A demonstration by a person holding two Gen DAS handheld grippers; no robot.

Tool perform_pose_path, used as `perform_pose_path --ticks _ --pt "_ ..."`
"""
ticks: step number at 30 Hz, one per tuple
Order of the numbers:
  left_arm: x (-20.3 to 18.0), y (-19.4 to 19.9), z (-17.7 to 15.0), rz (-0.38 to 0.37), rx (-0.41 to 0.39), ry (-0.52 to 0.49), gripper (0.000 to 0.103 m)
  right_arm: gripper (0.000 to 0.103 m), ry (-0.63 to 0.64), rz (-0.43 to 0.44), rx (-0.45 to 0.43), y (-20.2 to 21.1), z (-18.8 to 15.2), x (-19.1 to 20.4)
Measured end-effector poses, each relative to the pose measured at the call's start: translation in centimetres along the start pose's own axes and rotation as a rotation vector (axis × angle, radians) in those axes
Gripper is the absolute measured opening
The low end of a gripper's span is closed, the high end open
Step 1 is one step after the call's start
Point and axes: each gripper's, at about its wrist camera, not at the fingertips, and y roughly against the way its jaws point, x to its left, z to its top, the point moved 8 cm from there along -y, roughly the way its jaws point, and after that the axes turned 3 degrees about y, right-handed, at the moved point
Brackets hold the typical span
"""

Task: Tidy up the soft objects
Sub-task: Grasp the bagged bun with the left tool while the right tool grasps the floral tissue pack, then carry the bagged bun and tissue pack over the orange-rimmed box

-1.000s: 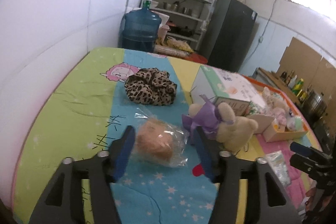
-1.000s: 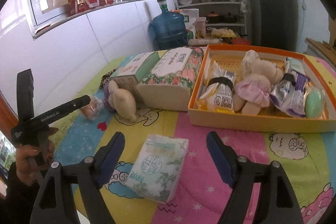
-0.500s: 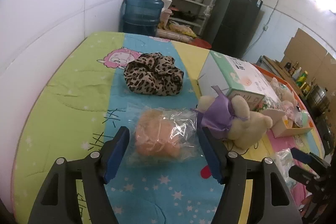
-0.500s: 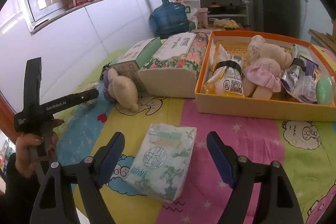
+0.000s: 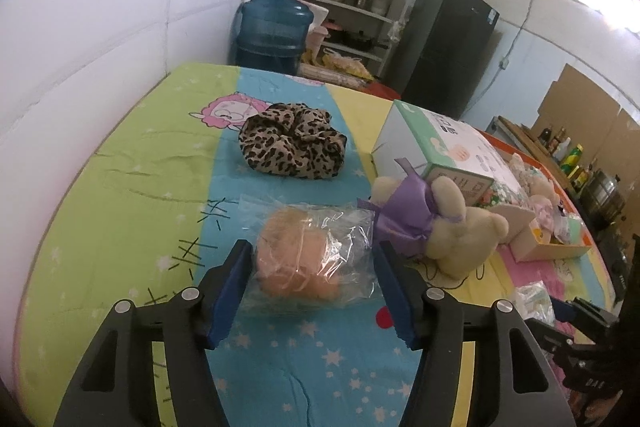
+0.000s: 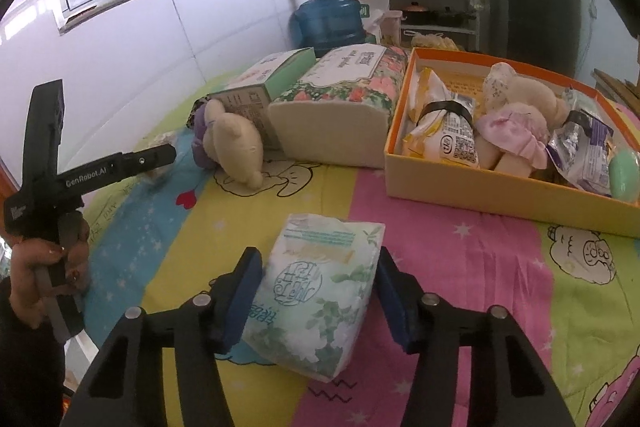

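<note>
My left gripper (image 5: 314, 287) is open, its blue pads on either side of a peach soft thing in a clear plastic bag (image 5: 306, 259) on the cartoon sheet. A beige teddy bear with a purple bow (image 5: 436, 227) lies just right of it, and a leopard-print scrunchie (image 5: 294, 147) lies beyond. My right gripper (image 6: 318, 301) is open with its pads around a white and green tissue pack (image 6: 320, 303). An orange box (image 6: 480, 195) at the right holds snack packs, a plush doll and a green soap-like piece.
Two tissue boxes (image 6: 340, 107) stand left of the orange box, the teddy (image 6: 232, 143) leaning by them. A white wall runs along the left. A blue water jug (image 5: 274, 27), shelves and a dark fridge (image 5: 452, 47) stand beyond the table's far edge.
My left gripper has moved forward, so the bagged thing now sits between its pads. My right gripper has moved forward and its pads have narrowed around the tissue pack.
</note>
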Motion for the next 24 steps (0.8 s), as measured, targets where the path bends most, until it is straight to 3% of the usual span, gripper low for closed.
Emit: perform_pose_path --ticks 24 --pt "-4.2 8.0 -1.1 -0.095 -0.169 -0.060 0.063 0.049 0.026 0.013 -0.082 2.7 1.2 0.6"
